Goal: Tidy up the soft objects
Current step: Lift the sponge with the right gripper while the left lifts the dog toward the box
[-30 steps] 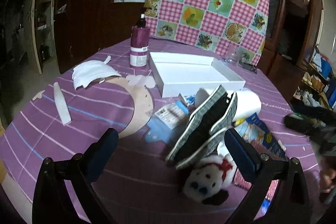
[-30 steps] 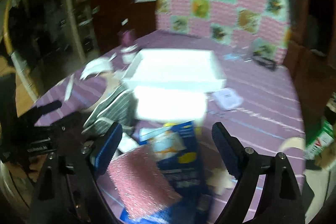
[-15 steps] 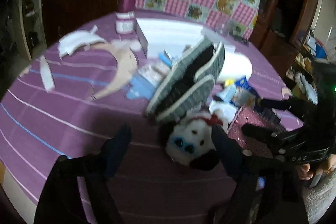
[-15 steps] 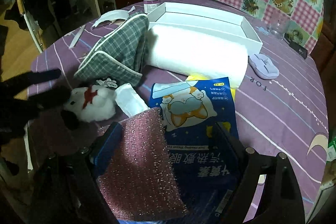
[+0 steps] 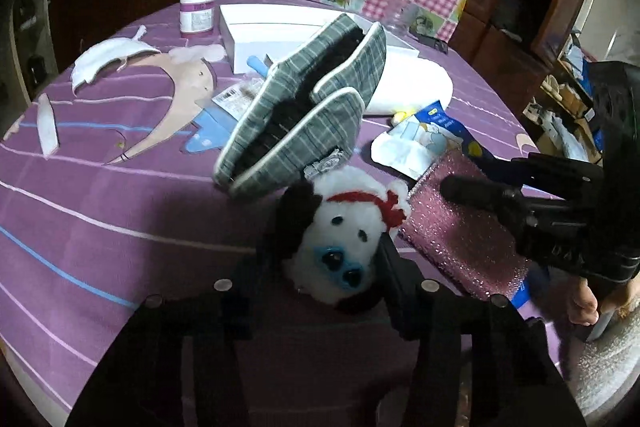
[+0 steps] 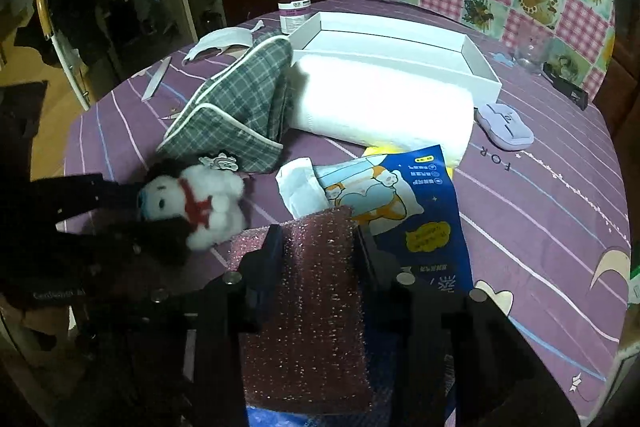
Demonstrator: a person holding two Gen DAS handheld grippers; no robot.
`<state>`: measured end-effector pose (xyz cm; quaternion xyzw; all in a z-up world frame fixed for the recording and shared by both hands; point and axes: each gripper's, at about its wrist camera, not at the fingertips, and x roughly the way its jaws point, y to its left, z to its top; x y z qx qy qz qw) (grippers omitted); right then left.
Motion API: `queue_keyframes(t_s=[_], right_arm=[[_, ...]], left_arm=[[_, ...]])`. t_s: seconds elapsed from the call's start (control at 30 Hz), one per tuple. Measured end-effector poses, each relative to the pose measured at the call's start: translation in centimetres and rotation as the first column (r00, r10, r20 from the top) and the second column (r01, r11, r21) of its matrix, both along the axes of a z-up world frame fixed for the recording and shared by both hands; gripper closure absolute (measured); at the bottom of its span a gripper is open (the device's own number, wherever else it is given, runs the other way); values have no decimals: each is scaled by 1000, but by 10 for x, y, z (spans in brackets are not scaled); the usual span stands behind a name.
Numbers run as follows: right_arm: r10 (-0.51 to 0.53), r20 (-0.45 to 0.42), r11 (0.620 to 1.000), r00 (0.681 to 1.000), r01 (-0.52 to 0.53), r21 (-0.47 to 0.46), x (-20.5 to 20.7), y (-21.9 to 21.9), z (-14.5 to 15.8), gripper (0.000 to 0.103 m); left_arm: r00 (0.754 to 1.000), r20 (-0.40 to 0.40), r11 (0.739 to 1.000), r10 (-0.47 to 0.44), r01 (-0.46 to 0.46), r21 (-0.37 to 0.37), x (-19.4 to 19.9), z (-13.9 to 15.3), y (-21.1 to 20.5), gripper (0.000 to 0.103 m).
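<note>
a: left wrist view?
b: the left hand-held gripper (image 5: 326, 259) is closing its jaws around the plush dog (image 5: 344, 227), which lies on the purple tabletop (image 5: 100, 195) just below the plaid slippers (image 5: 300, 107); pads look pressed on its head.
a: right wrist view?
b: the right hand-held gripper (image 6: 318, 251) is closing, clamped on the pink glitter sponge (image 6: 308, 307), which overlaps the blue packet (image 6: 420, 211). the white box (image 6: 400, 47) sits behind the paper towel roll (image 6: 384, 111).
</note>
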<state>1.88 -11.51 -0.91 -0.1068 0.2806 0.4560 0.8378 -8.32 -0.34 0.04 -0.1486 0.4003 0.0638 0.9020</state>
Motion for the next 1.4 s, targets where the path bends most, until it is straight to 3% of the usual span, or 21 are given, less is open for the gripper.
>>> queue_keyframes(t_s=[0.03, 0.07, 0.17, 0.43, 0.63, 0.87, 0.97, 1.03, 1.07, 1.2, 1.4], right_arm=[[1, -11, 1000, 1000, -1, 19, 1, -3, 2, 72], [3, -18, 999, 1000, -3, 33, 2, -5, 3, 72], [-19, -39, 995, 999, 22, 93, 8, -17, 10, 74], [-88, -88, 971, 992, 105, 213, 20, -42, 21, 76], [-89, -121, 915, 989, 129, 382, 27, -72, 32, 76], [-184, -254, 934, 950, 249, 255, 60, -59, 9, 74], [-201, -304, 933, 931, 277, 231, 68, -62, 3, 59], [-213, -314, 920, 925, 298, 255, 69, -70, 3, 43], [-222, -313, 909, 924, 312, 276, 68, -75, 5, 41], [-218, -272, 908, 937, 297, 296, 56, -83, 15, 31], [-199, -65, 960, 978, 208, 188, 17, -60, 20, 25]], left_arm=[[1000, -2, 1000, 1, -1, 3, 0, 0, 0, 56], [1000, 0, 1000, 2, -2, -1, 0, 0, 0, 65], [1000, 5, 999, 8, -8, -41, -1, 1, 4, 69], [997, 64, 998, 30, -27, -52, -10, 16, 9, 71], [991, 132, 999, 20, -13, -51, -16, 32, 8, 71], [991, 130, 1000, -2, 4, -21, 7, 33, 1, 71], [992, 125, 1000, -22, 23, -3, 20, 32, -8, 71], [992, 122, 999, -34, 34, 3, 25, 31, -13, 71], [992, 122, 999, -39, 39, 4, 26, 31, -15, 71], [993, 112, 999, -45, 44, 8, 27, 27, -19, 71], [992, 122, 1000, -19, 18, 7, 22, 31, -10, 71]])
